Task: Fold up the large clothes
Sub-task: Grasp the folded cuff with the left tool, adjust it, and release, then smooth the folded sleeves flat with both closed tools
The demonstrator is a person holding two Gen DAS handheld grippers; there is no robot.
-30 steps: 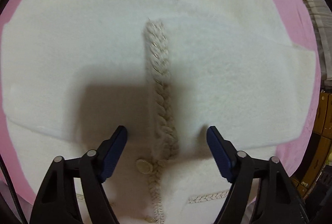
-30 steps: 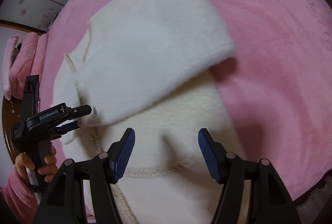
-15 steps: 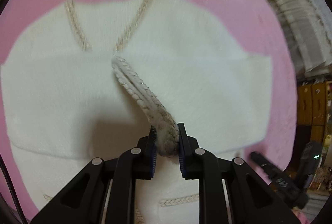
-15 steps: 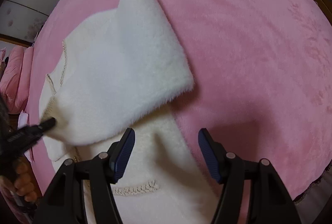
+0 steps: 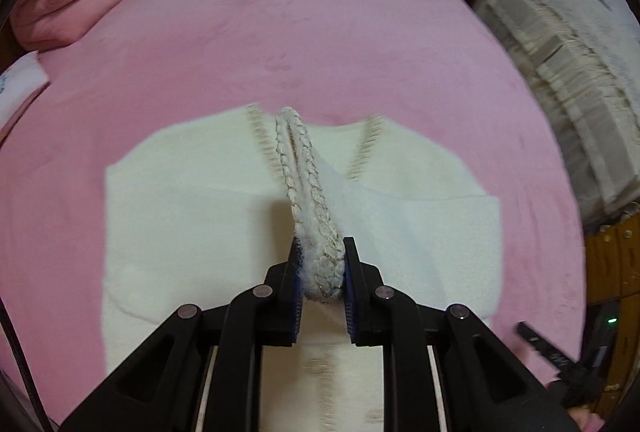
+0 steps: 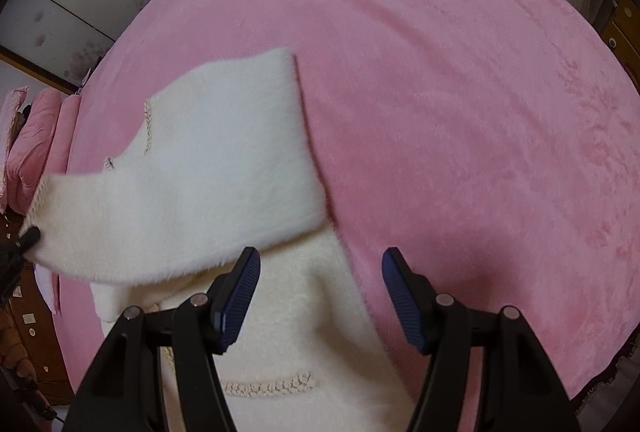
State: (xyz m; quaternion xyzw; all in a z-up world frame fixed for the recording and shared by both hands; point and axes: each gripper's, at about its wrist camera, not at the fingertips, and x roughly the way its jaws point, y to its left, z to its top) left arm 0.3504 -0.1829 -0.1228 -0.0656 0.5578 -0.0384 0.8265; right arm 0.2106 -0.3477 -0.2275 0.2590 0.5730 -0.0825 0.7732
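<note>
Cardigan (image 5: 192, 216) lies spread on the pink blanket (image 5: 320, 52) ahead of my left claw (image 5: 320, 268), which has just closed and now pinches the braided trim (image 5: 308, 192) (lifted clear of the cloth below). From my right claw (image 6: 320, 296), jaws spread and empty, the cream cardigan sits directly beneath, one sleeve (image 6: 180, 200) raised leftward.

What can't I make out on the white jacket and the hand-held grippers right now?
- Left wrist view: the white jacket has its hem cut off at the bottom edge, behind the left hand-held gripper, and its lower front trim is blurred.
- Right wrist view: the right hand-held gripper hides the cloth beneath; the jacket's left part runs past the edge.
</note>
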